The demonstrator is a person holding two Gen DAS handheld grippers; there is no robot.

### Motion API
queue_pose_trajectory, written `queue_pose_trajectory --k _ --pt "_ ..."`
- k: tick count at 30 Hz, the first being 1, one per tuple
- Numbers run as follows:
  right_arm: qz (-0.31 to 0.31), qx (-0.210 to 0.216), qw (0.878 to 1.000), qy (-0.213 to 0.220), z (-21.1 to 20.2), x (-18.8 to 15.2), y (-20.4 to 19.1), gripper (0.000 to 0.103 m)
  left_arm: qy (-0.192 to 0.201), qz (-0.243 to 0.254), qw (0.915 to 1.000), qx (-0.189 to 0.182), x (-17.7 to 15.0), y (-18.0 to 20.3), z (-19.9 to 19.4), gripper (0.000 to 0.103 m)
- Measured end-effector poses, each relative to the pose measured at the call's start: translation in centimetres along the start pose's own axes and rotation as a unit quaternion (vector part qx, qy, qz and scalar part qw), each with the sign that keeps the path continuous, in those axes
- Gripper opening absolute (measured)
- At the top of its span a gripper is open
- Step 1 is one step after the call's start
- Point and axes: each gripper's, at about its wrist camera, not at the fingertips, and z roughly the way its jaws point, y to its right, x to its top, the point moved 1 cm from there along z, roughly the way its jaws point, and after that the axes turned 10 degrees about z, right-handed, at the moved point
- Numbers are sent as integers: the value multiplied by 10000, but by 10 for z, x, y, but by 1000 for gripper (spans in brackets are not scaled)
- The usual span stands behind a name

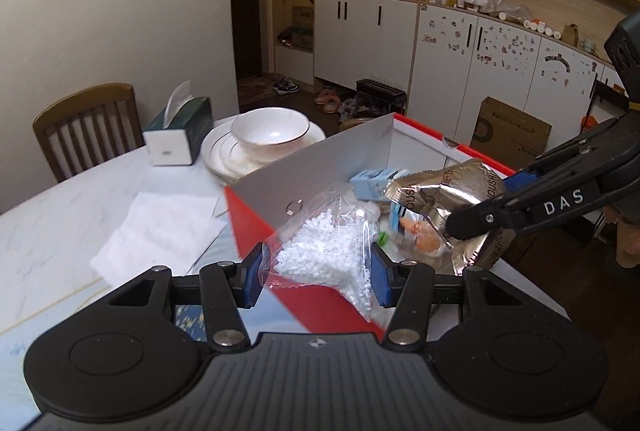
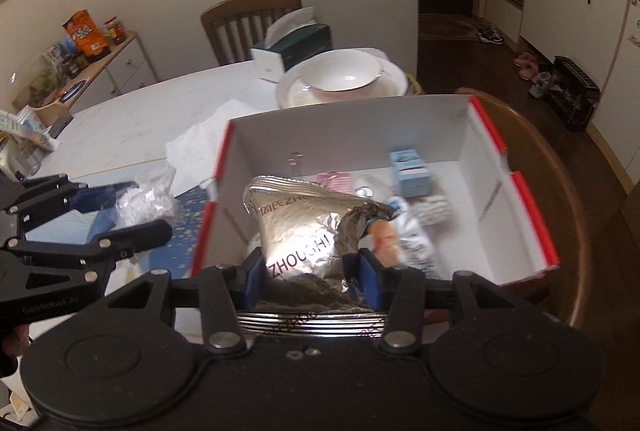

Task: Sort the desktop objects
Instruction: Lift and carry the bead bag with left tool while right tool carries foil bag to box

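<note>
Left wrist view: left gripper (image 1: 318, 277) pitched down, jaws pinching a clear bag of white beads (image 1: 320, 251) between the blue pads, bag hanging over the near corner of the red-and-white box (image 1: 256, 227). Right gripper (image 1: 476, 211) comes in from 3 o'clock, angled down toward the box, jaws clamped on a silver foil pouch (image 1: 444, 191) that sits above the box interior. In the box: a light blue carton (image 1: 370, 183) toward 12 o'clock and a blurred orange-and-white item under the pouch, can't tell what. On the bench at 10 o'clock: white tissue sheet (image 1: 160, 231), stacked white plates with a bowl (image 1: 270, 129), green tissue box (image 1: 180, 131), wooden chair (image 1: 88, 123) behind. Right wrist view: right gripper (image 2: 312, 275) pointing steeply down over the near wall of the box (image 2: 344, 127), jaws gripping the foil pouch (image 2: 312, 231), its lower edge crumpled against the gripper body. Box holds the blue carton (image 2: 412, 171) at 1 o'clock, a pink striped item (image 2: 334, 181), and blurred white packets to the right of the pouch. Left gripper (image 2: 132, 207) at 9 o'clock outside the box's left wall, bead bag (image 2: 148, 197) between its jaws. Bowl on plates (image 2: 344, 75) and tissue box (image 2: 296, 47) at 12 o'clock beyond the box.
</note>
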Motion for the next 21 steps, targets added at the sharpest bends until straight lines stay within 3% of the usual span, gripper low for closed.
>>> queue_pose_trajectory --k 10,21 --pt "104 -264 9996 3 8 16 47 47 -161 202 9997 -29 30 16 49 51" --pt "3 -291 9996 13 24 33 69 46 -427 430 9981 -115 50 25 104 51"
